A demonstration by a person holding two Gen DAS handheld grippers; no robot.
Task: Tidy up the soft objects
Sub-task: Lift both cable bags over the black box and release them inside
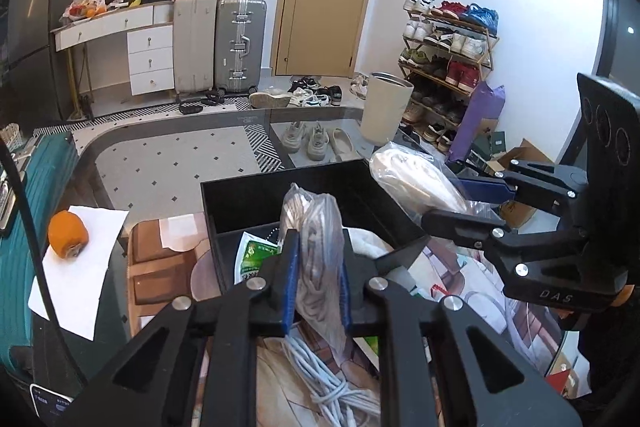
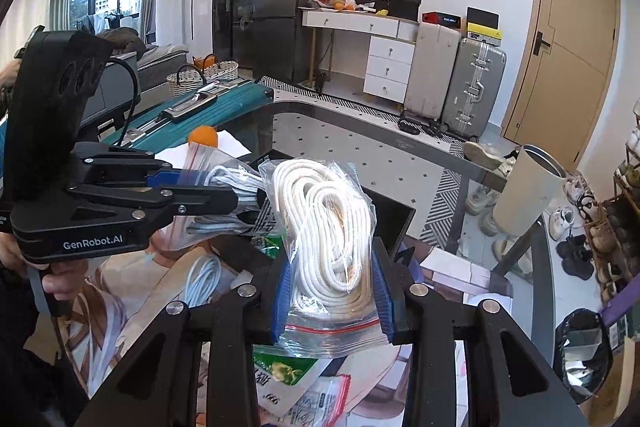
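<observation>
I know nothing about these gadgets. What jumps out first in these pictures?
Two black hand-held grippers, each clamped on a clear bag of cord: the left gripper pinches a bag of grey cord, the right gripper a bag of white rope. Just beyond them sits an open black box, on a cluttered table.

Orange (image 1: 68,235) on paper (image 1: 78,267), left of box (image 1: 248,199)

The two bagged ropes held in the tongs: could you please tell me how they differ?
The grey rope bag in the left tongs holds dull grey cord, while the white rope bag in the right tongs holds bright white cord. The grey bundle is squeezed narrow; the white one bulges wider between its pads. Both are clear plastic bags, clamped and lifted above the black box.
</observation>
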